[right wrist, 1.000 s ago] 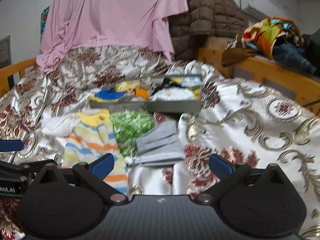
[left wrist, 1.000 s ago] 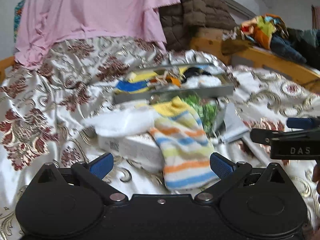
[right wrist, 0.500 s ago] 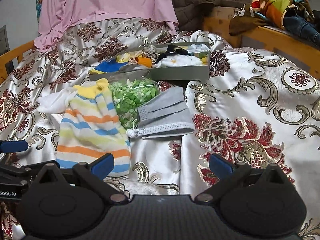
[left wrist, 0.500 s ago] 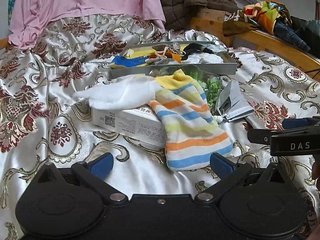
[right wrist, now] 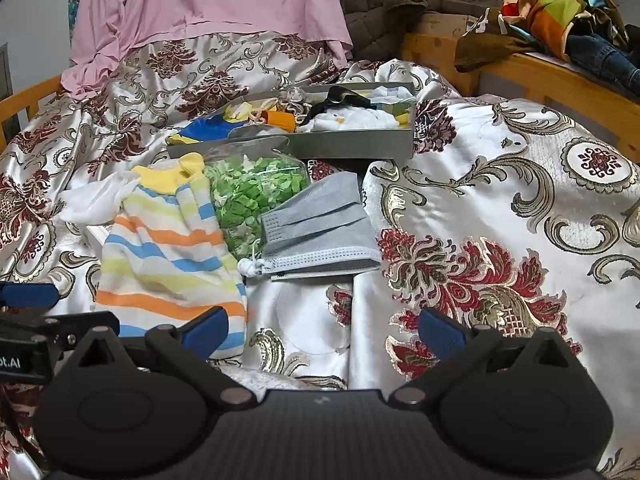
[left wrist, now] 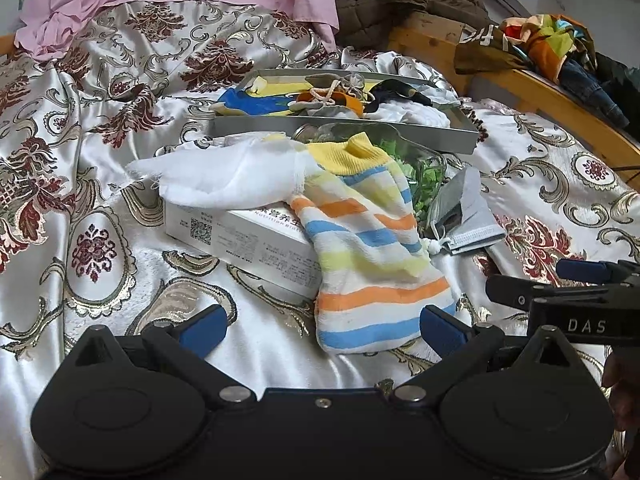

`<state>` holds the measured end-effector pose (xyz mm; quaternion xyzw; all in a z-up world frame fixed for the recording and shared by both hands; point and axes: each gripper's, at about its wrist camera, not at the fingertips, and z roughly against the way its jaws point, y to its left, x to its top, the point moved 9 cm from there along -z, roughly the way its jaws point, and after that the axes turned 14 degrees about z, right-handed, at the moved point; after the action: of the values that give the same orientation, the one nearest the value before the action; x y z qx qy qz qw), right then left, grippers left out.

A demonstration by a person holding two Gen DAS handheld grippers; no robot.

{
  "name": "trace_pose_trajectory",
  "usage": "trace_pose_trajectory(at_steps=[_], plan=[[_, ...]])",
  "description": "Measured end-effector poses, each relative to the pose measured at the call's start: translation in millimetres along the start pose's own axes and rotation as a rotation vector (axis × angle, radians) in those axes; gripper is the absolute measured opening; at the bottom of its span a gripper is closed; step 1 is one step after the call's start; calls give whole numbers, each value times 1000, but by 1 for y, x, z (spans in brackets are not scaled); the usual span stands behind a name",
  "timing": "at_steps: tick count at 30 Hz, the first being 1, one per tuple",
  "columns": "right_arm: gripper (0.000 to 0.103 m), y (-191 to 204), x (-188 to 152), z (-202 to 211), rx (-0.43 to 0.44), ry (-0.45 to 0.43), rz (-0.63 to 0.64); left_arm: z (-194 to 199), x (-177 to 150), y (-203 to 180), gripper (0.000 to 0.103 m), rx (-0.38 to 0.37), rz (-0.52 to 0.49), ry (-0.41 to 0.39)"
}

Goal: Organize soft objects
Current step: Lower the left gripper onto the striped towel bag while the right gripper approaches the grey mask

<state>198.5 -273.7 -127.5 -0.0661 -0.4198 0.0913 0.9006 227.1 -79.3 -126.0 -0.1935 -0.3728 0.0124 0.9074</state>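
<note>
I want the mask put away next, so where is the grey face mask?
In the right wrist view the grey face mask lies left of centre on the bedspread, against the bag of green pieces.

Black left claw, blue fingertips, silver screws, white "DAS" lettering.

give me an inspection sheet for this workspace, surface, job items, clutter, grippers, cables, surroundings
Surface: bedspread, rumpled, floral.
Job's things: striped sock draped over white box; white cloth on the box; grey mask beside bag of green bits; tray holding mixed soft items.
Clutter: nothing seen.
Grippers: left gripper open at the sock's toe; right gripper open, empty.
Cables: nothing seen.
Surroundings: pink sheet, brown jacket, clothes on a wooden rail.
</note>
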Motion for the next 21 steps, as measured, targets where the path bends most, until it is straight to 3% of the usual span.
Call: trace_pose_trajectory(at_steps=[21], plan=[[103,-7,7,-8,-3,-61,-1,-20,6,-4,102,-61,98,12]])
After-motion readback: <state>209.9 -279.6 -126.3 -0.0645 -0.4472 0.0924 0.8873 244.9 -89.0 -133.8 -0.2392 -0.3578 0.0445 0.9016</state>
